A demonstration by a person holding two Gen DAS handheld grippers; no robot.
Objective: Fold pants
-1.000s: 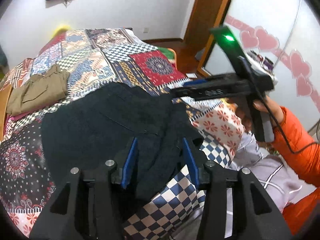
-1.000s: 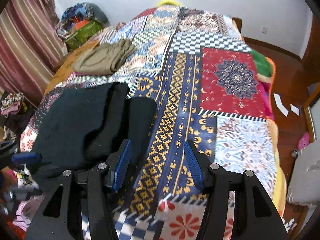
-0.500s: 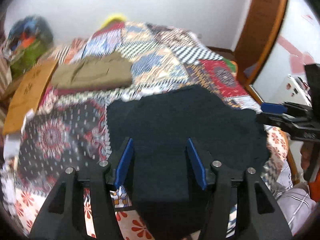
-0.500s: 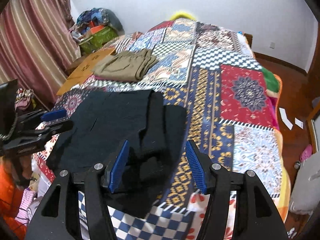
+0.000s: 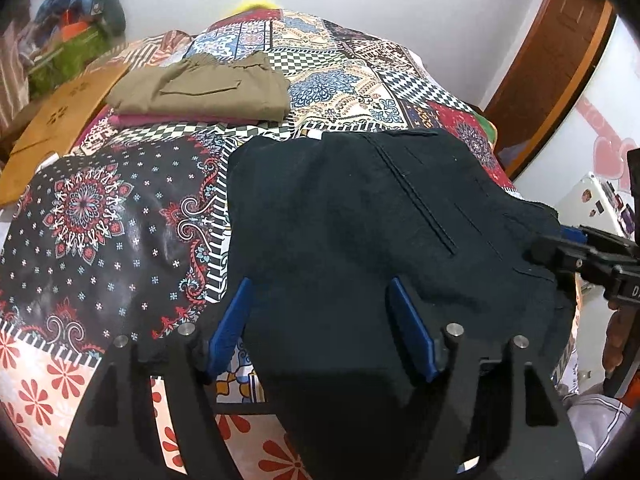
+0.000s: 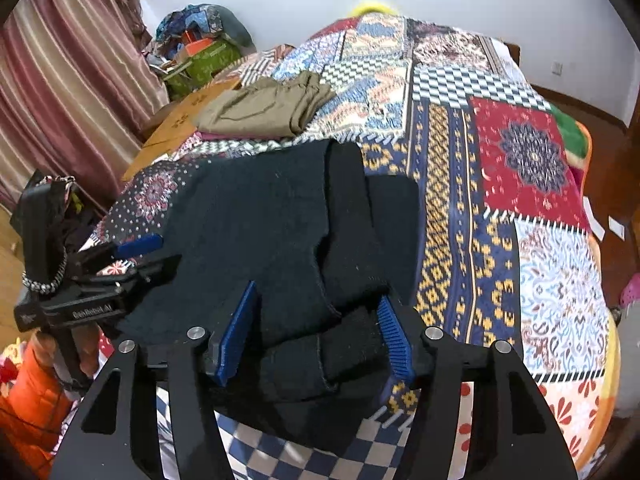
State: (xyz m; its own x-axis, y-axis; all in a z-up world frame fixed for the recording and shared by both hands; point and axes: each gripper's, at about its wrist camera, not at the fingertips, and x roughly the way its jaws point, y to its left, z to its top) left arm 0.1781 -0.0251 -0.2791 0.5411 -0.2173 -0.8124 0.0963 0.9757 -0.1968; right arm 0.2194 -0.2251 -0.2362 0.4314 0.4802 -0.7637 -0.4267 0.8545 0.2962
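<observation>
Two black grippers with blue pads, the left gripper point(image 5: 320, 316) and right gripper point(image 6: 316, 336), hang released over the black fabric pants point(image 5: 360, 216), which lie partly folded at the near edge of the patchwork-quilted bed point(image 6: 500, 152). Judging by the loose overlapping legs, the next move calls for grasping the near hem. Folded olive cloth trousers point(image 5: 204, 92) rest farther back, near striped maroon curtains point(image 6: 60, 80).
</observation>
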